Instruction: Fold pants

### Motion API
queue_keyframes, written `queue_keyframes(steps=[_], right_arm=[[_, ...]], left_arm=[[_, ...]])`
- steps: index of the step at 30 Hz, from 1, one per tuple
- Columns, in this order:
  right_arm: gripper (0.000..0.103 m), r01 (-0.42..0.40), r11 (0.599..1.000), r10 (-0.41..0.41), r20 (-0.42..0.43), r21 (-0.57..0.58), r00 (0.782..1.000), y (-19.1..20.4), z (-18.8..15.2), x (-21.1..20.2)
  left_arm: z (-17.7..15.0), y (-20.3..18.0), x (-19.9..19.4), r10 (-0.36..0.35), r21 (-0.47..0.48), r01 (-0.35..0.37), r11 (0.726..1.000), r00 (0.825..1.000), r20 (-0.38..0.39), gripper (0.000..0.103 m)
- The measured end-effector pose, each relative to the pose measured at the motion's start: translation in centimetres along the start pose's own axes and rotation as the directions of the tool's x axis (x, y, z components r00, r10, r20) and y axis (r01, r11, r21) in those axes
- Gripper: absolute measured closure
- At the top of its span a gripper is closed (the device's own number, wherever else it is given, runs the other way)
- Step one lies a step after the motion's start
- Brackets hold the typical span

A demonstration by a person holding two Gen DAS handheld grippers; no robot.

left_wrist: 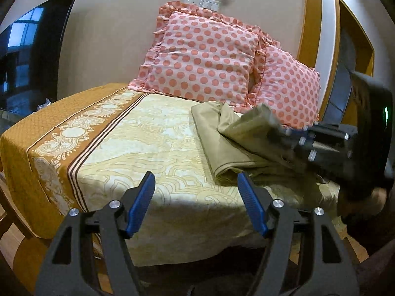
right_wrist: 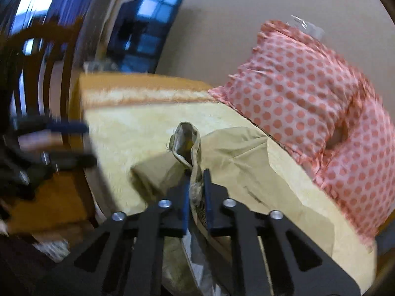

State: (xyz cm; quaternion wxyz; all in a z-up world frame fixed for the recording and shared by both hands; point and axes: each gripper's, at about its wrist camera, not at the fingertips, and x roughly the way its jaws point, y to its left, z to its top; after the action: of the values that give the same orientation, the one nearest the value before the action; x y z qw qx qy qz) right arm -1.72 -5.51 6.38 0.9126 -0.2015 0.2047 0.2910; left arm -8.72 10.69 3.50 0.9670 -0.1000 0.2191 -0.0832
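Observation:
The olive-tan pants (left_wrist: 222,143) lie partly folded on the bed's right side, in front of the pillows. My left gripper (left_wrist: 196,185) is open and empty, low over the bed's near edge, just left of the pants. My right gripper (right_wrist: 197,180) is shut on a bunched edge of the pants (right_wrist: 190,145) and lifts it above the rest of the cloth (right_wrist: 237,153). In the left wrist view the right gripper (left_wrist: 271,123) shows blurred at right, holding that raised fold. In the right wrist view the left gripper (right_wrist: 84,143) shows blurred at far left.
The bed has a cream patterned sheet (left_wrist: 148,148) with an orange border (left_wrist: 44,133). Two pink polka-dot pillows (left_wrist: 205,56) lean on the wall at the back. A dark screen (left_wrist: 29,54) stands left. A wooden chair (right_wrist: 44,74) stands beside the bed.

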Motion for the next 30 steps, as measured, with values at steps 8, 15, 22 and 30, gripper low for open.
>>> queue_keyframes(steps=[8, 15, 22, 30], right_arm=[[0.096, -0.084, 0.773, 0.007, 0.123, 0.629, 0.992, -17.5, 0.5, -2.4], [0.095, 0.099, 0.492, -0.084, -0.066, 0.865, 0.994, -27.9, -8.8, -1.2], [0.036, 0.209, 0.494, -0.125, -0.168, 0.844, 0.978, -27.5, -11.7, -3.3], [0.035, 0.162, 0.733, 0.020, -0.259, 0.661, 0.966, -20.1, -12.0, -2.4]], left_arm=[[1.9, -1.9, 0.8, -0.032, 0.051, 0.030, 0.998, 0.999, 0.023, 0.026], [4.2, -5.2, 2.9, -0.077, 0.131, 0.076, 0.988, 0.997, 0.002, 0.025], [6.4, -8.9, 7.9, -0.202, 0.158, 0.214, 0.964, 0.975, -0.088, 0.021], [4.1, -9.4, 14.1, -0.157, 0.109, 0.201, 0.973, 0.934, -0.321, 0.021]])
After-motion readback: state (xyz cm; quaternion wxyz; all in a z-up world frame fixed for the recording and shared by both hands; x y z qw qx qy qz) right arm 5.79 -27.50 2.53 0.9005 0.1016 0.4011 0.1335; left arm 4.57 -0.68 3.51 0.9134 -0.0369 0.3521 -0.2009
